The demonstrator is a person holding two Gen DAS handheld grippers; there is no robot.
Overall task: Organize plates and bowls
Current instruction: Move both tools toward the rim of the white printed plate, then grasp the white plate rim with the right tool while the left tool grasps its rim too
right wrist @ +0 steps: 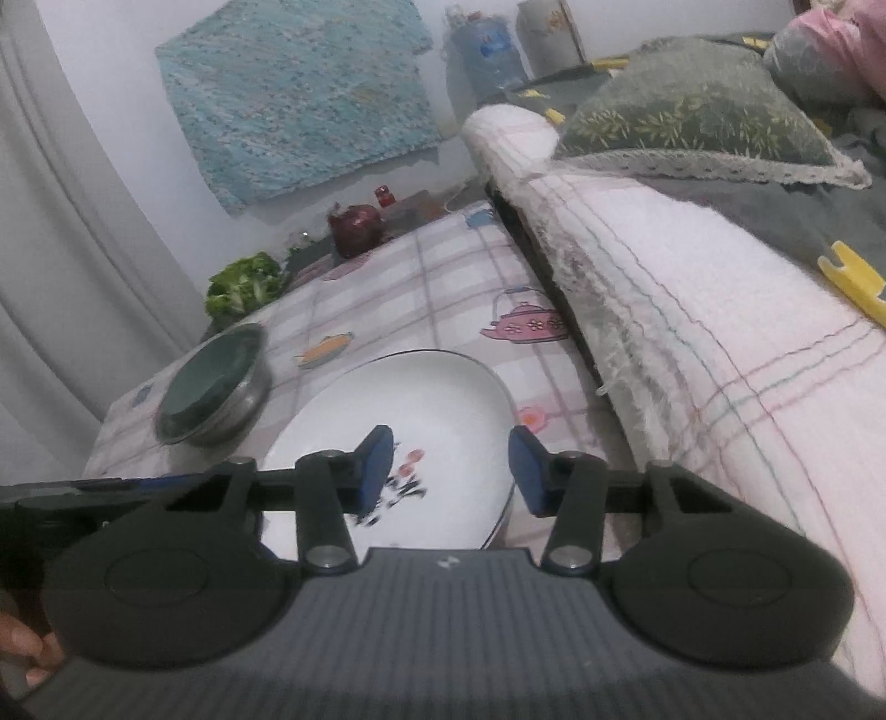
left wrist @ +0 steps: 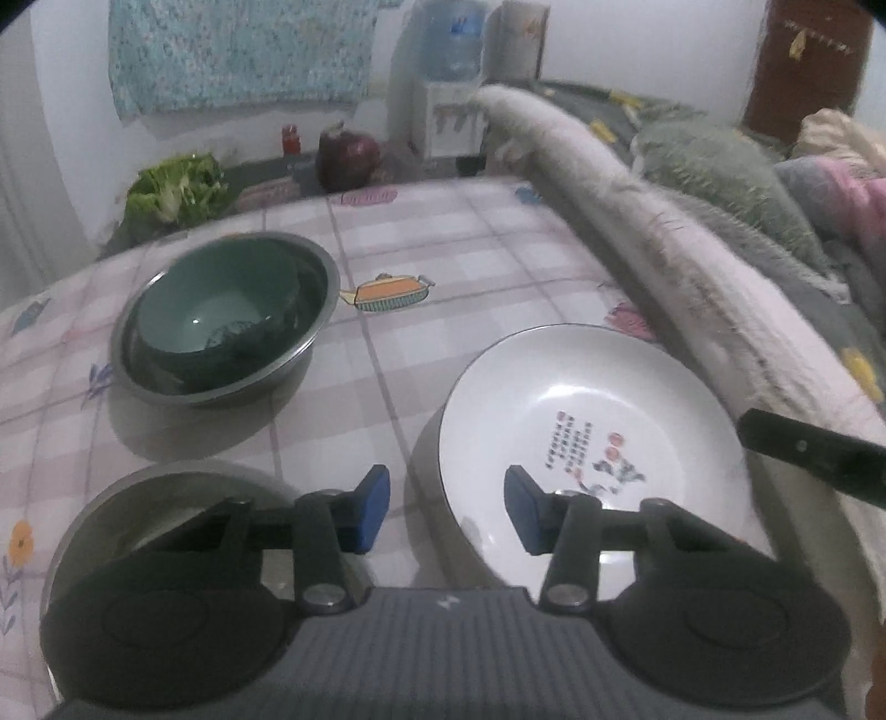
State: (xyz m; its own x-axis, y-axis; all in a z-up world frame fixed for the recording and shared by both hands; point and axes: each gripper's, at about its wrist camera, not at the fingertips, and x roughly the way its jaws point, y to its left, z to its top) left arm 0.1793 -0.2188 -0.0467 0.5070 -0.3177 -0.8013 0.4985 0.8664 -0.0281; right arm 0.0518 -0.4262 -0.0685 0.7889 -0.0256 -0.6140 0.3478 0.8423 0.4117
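Left wrist view: green bowl sits inside steel basin, left of empty white plate; another steel bowl is half hidden; both the left gripper and the right gripper have fingers apart.

A checked cloth covers the worktop; a pale wall behind carries a blue patterned cloth, a water dispenser beside it.

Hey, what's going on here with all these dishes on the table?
A person is sorting dishes with a handheld gripper in each hand. Both the left gripper and right gripper are open and hold nothing, poised near the white plate. A green bowl already sits inside a steel basin farther back. A second steel bowl lies under the left gripper.
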